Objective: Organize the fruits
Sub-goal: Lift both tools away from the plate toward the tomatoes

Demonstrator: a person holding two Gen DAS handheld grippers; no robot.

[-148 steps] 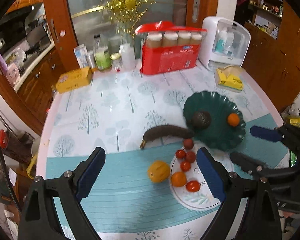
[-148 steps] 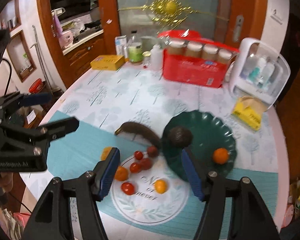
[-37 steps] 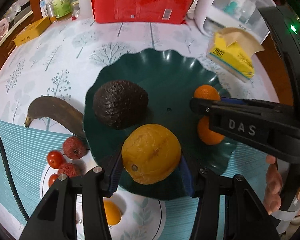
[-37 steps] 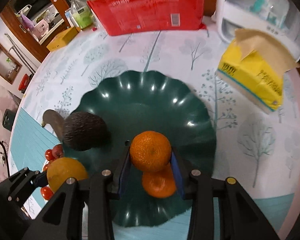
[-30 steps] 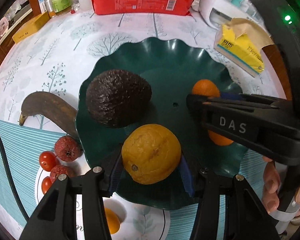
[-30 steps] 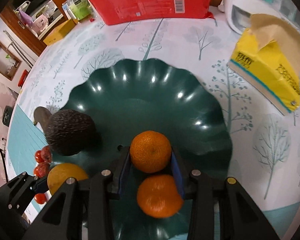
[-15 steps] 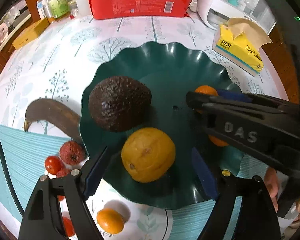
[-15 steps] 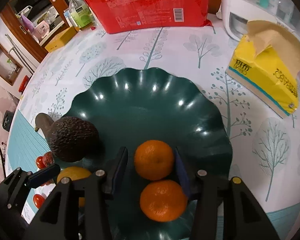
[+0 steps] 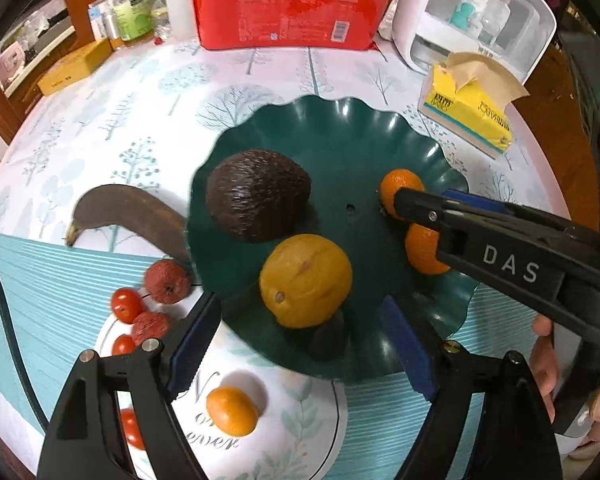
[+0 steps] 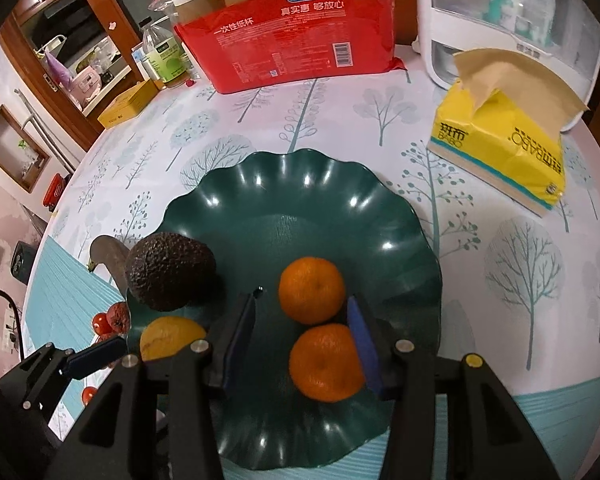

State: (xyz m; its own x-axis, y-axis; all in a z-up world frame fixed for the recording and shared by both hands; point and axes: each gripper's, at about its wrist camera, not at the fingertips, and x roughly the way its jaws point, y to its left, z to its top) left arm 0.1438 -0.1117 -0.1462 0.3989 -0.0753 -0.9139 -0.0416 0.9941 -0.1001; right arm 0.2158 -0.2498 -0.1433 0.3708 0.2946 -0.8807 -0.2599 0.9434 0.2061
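Broadly, the counter (image 10: 340, 128) with its tree-print cloth carries everything, and the scalloped green plate (image 10: 300, 208) takes up its middle. On that plate sit a dark avocado (image 9: 258, 194), a large yellow citrus (image 9: 305, 280) and two small oranges (image 10: 312, 290). Beside the plate, toward its near-left edge, lies a white printed plate (image 9: 284, 412) that holds one small orange (image 9: 231, 410) and several red tomatoes (image 9: 127, 305); a blackened banana (image 9: 128, 216) lies on the cloth with its long axis running under the green plate's left rim.

The left gripper (image 9: 300, 346) stands wide open above the yellow citrus, its fingers (image 9: 406, 346) clear of the fruit on both sides, nothing held. The right gripper (image 10: 304, 346) is part open; the nearer orange (image 10: 324, 362) sits between its fingers (image 10: 364, 344) but no pad presses it that I can see.

What matters next, I judge, is that the loose fruit lies down and to the left of the green plate, directly under and behind the left gripper's fingers, so the left hand is much the nearer one to fetch the small orange.
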